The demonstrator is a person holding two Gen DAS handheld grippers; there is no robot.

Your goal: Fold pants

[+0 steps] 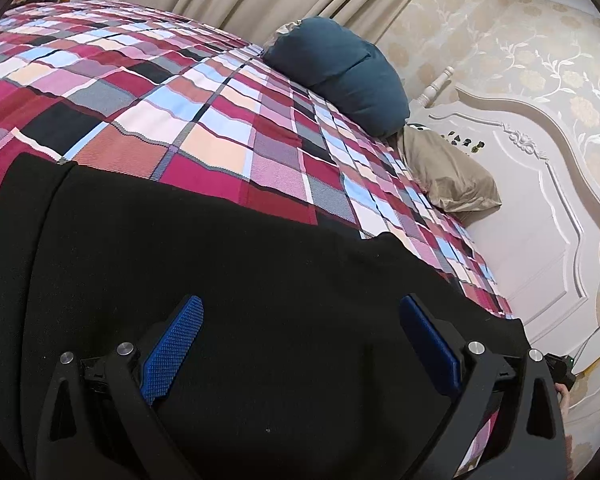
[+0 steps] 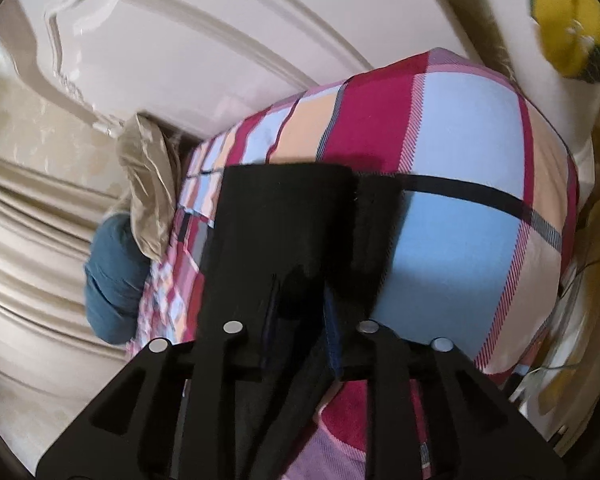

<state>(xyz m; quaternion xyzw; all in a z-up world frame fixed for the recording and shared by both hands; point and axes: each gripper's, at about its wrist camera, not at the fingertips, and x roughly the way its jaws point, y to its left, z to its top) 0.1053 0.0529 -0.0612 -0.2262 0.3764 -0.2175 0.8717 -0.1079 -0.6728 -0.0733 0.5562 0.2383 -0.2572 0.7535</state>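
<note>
The black pants lay soft and limp across the plaid bed, the left gripper hovering fingers spread above them while the right gripper seemingly pinched a floppy edge, best gathered near the hem.

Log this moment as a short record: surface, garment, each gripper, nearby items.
surface: bed with plaid cover
garment: black pants lying on the cover
left gripper: open, blue pads wide apart above the pants
right gripper: shut on black pants fabric
nearby: teal pillow and tan pillow by the white headboard
</note>
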